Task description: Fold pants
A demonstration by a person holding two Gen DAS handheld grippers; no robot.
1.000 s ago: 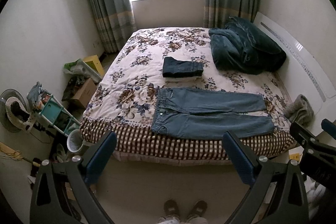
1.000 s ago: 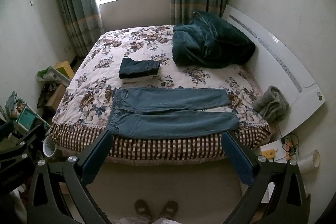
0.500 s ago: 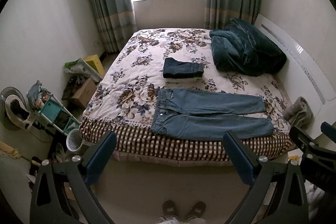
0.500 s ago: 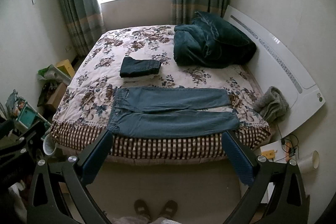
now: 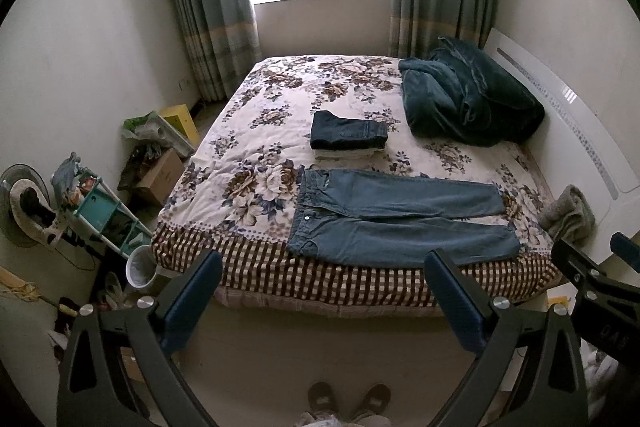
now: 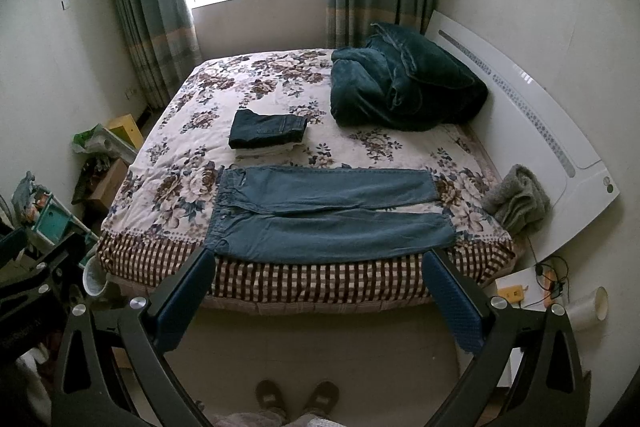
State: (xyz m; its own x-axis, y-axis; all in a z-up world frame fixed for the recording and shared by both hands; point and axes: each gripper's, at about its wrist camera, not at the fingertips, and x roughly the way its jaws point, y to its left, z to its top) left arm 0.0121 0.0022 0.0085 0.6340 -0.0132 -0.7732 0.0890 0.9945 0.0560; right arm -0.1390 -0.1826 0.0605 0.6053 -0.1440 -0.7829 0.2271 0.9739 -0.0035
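Left hand-held gripper (image 5: pixel 322 269) and right hand-held gripper (image 6: pixel 318 267) spread wide, empty.

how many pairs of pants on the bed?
2 clearly: light blue jeans spread flat at the near edge, and folded dark jeans atop a pale folded stack behind them. That stack may hide more.

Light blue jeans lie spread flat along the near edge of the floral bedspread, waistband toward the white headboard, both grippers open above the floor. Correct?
Not quite. The light blue jeans have their waistband at the end away from the white headboard, as the right wrist view shows; the leg cuffs point to it. The rest holds.
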